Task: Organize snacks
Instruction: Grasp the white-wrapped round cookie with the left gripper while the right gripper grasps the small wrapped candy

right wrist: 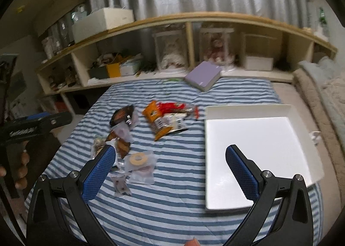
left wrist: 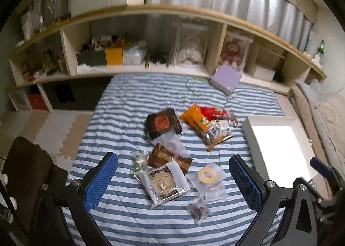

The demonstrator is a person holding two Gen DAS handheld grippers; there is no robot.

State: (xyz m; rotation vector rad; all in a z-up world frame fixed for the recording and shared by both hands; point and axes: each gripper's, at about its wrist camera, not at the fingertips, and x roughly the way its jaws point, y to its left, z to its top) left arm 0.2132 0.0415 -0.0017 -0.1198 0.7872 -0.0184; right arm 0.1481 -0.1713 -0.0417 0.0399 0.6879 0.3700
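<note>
Several wrapped snacks lie scattered on a blue-and-white striped quilt [left wrist: 129, 213]: a dark brown square packet [left wrist: 163, 123], an orange packet [left wrist: 195, 116], a red wrapper [left wrist: 212, 111], a clear pack with a round biscuit [left wrist: 165, 182] and a ring-shaped snack in a clear bag [left wrist: 208, 175]. An empty white box [left wrist: 280, 149] sits to their right. My left gripper [left wrist: 173, 179] hovers open above the nearest packets. My right gripper [right wrist: 170, 172] hangs open between the snack pile [right wrist: 159, 116] and the white box [right wrist: 254, 151], holding nothing.
A purple book [left wrist: 226, 79] lies at the quilt's far edge. Behind it runs a low wooden shelf [left wrist: 151, 9] full of boxes and clutter. A beige blanket [right wrist: 319, 95] borders the right side. A hand [right wrist: 20, 172] holds the left gripper's handle in the right wrist view.
</note>
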